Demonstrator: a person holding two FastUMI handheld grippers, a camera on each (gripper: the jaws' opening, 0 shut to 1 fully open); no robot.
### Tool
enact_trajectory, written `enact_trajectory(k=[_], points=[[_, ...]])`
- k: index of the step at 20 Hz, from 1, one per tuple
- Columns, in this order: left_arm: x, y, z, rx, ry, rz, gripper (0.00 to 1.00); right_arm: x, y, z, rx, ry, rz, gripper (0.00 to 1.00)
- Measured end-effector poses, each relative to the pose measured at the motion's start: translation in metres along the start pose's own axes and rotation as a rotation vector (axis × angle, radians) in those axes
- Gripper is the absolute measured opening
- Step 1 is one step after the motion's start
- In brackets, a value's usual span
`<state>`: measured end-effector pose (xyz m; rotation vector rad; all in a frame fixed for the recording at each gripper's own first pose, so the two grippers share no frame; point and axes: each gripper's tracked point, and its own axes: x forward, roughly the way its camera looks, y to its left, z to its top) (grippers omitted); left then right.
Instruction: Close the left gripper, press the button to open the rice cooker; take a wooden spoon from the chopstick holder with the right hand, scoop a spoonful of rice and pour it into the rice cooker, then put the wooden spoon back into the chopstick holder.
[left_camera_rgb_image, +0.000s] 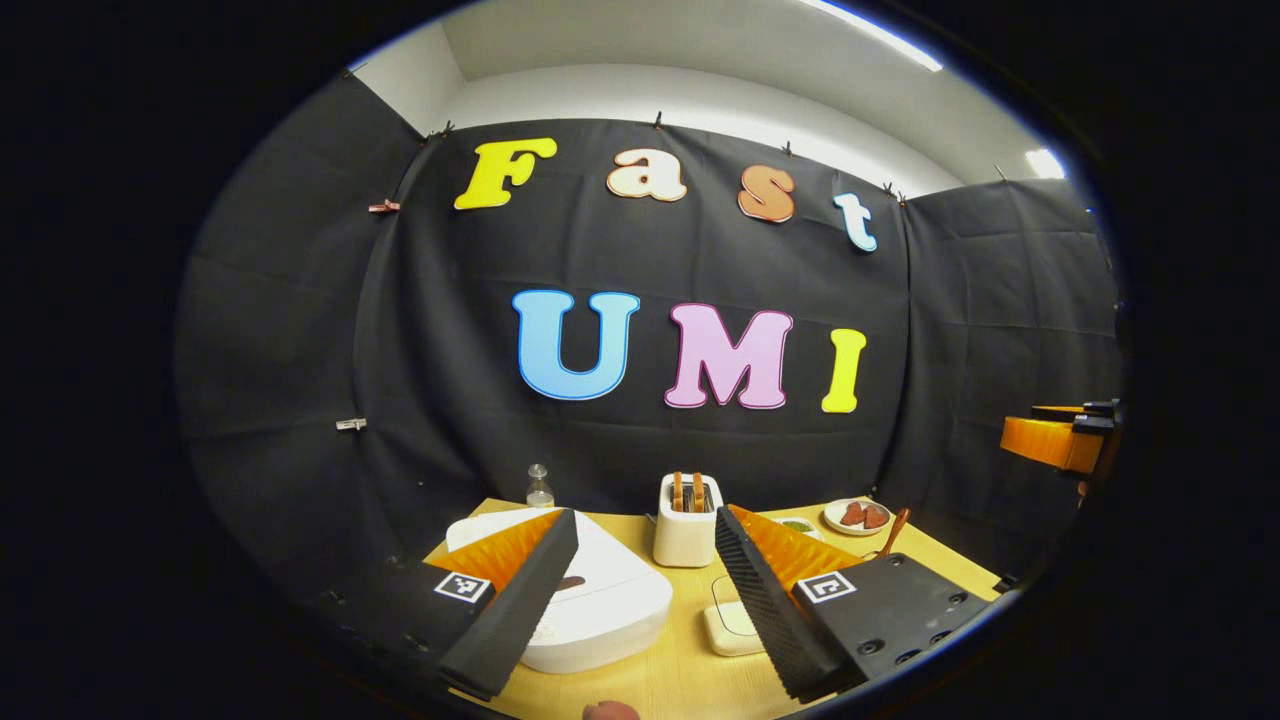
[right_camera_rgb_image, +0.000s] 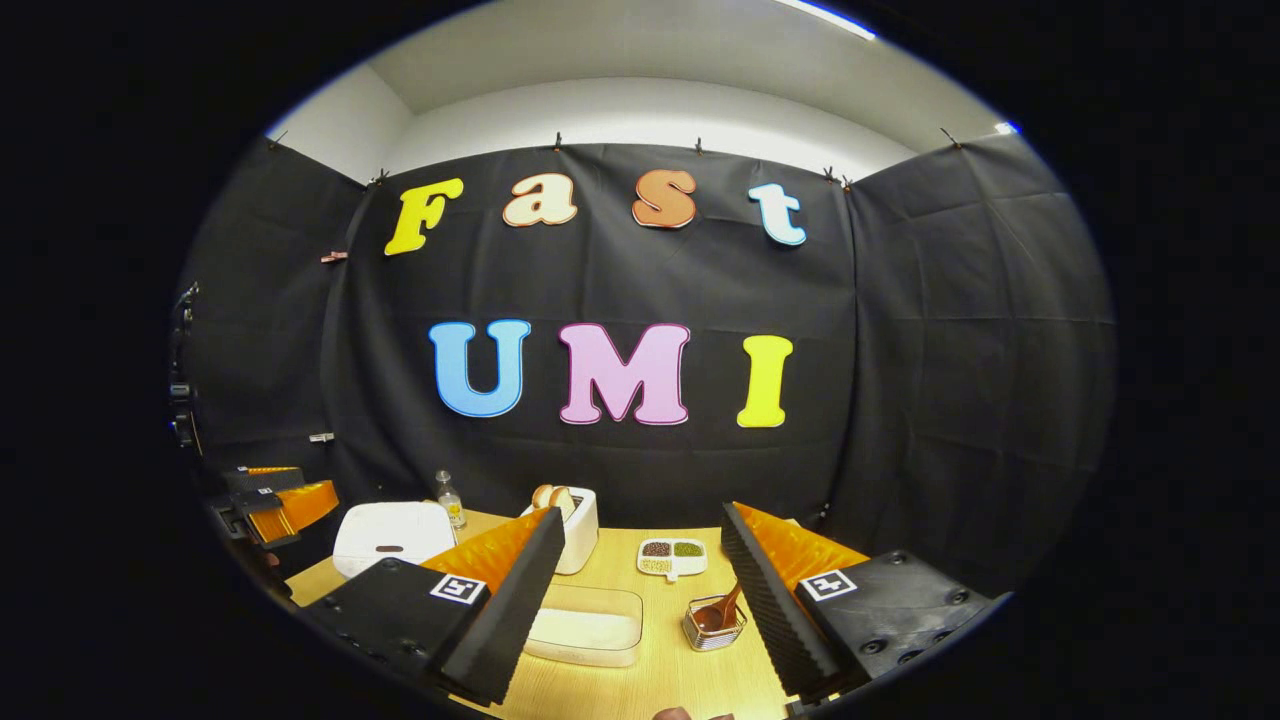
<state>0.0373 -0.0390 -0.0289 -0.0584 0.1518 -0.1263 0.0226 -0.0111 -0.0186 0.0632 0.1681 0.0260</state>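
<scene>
The white rice cooker (left_camera_rgb_image: 600, 600) sits with its lid down at the table's left, right under my left gripper (left_camera_rgb_image: 645, 520), which is open with nothing between its fingers. In the right gripper view the rice cooker (right_camera_rgb_image: 392, 535) shows at far left, with the left gripper (right_camera_rgb_image: 275, 505) beside it. My right gripper (right_camera_rgb_image: 640, 515) is open and holds nothing. Below it a metal chopstick holder (right_camera_rgb_image: 715, 620) holds the wooden spoon (right_camera_rgb_image: 722, 607). A shallow white box of rice (right_camera_rgb_image: 590, 625) lies to the holder's left. The spoon's handle (left_camera_rgb_image: 893, 532) and the rice box (left_camera_rgb_image: 735, 625) show in the left gripper view too.
A white toaster (right_camera_rgb_image: 575, 530) with bread slices stands mid-table in front of the back wall. A small bottle (right_camera_rgb_image: 450, 500) is behind the cooker. A three-compartment dish (right_camera_rgb_image: 672, 555) and a plate (left_camera_rgb_image: 858, 516) with reddish food lie at the back right. The wooden table (right_camera_rgb_image: 690, 680) is small.
</scene>
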Motion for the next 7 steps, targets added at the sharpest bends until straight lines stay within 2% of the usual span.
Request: enact_trajectory(k=[7], points=[[-0.0009,0.0017,-0.0021,-0.028,-0.004,0.031,0.96,0.0018,-0.0116,-0.0092,-0.013,0.023,0.006,0.98]])
